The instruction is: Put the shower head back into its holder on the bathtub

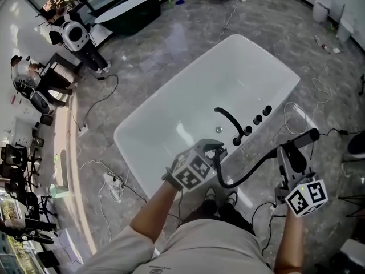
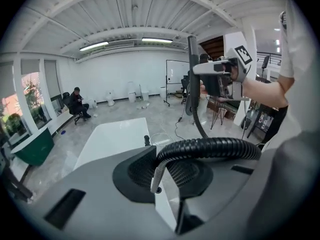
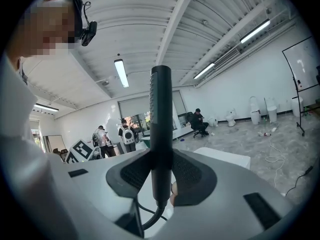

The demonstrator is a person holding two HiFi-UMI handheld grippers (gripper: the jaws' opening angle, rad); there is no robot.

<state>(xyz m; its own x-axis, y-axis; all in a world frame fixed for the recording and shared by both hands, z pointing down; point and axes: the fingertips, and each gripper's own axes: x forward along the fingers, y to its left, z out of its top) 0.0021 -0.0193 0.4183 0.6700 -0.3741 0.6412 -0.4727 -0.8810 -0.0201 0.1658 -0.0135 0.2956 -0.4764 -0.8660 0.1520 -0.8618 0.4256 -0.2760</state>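
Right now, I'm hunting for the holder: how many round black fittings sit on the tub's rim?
4, in one row on the bathtub rim: one fitting at the spout foot, three more beyond it. Nearer ones may be hidden.

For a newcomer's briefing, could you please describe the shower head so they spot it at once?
Find the white bathtub mid-floor, with black fittings along its near rim. Just right of them, the right claw grips the shower head: a slim black stick, alone off the tub and trailing a ribbed hose.
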